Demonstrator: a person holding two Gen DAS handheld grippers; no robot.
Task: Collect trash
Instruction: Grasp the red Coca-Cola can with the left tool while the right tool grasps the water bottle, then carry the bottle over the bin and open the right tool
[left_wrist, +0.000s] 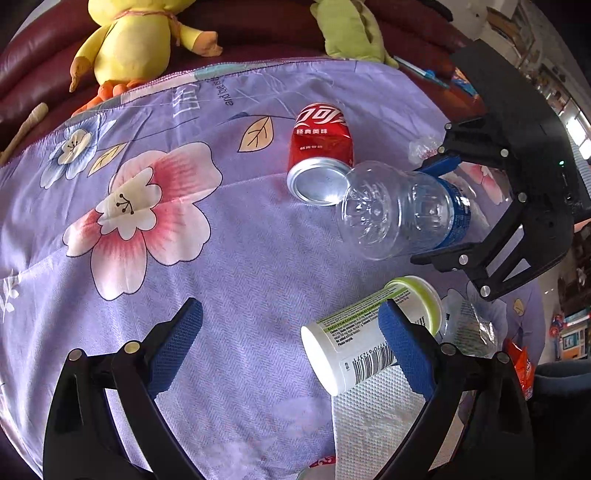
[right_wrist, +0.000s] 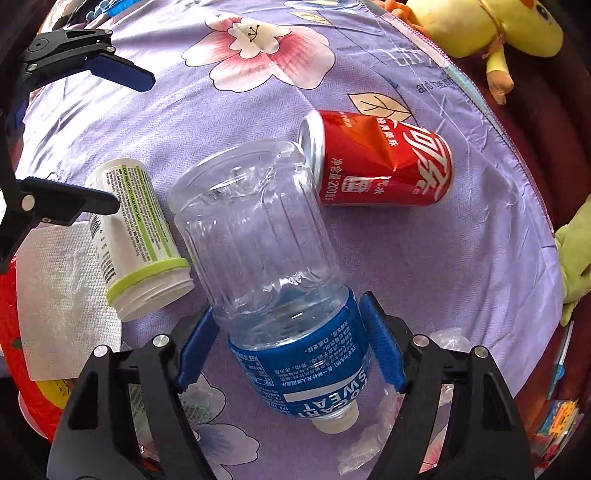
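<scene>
Pinching a clear plastic bottle (right_wrist: 273, 273) at its blue-labelled neck end, the right claw (right_wrist: 291, 350) has a blue pad (right_wrist: 382, 350) pressed to each side of the label, the white cap pointing back toward the camera. The bottle's base reaches out to touch the silver end of a dented red soda can (right_wrist: 380, 158) lying on its side farther out on the purple floral cloth (right_wrist: 461, 277). Left of the bottle lies a white canister (right_wrist: 136, 236) with a green band, partly resting on a sheet of white paper towel (right_wrist: 62, 295). The left claw (left_wrist: 291, 332) is spread wide over the cloth, its right pad (left_wrist: 404, 350) in front of the canister (left_wrist: 369, 332); whether it touches cannot be told. Beyond the cloth's far edge sits a yellow plush duck (left_wrist: 129, 40).
</scene>
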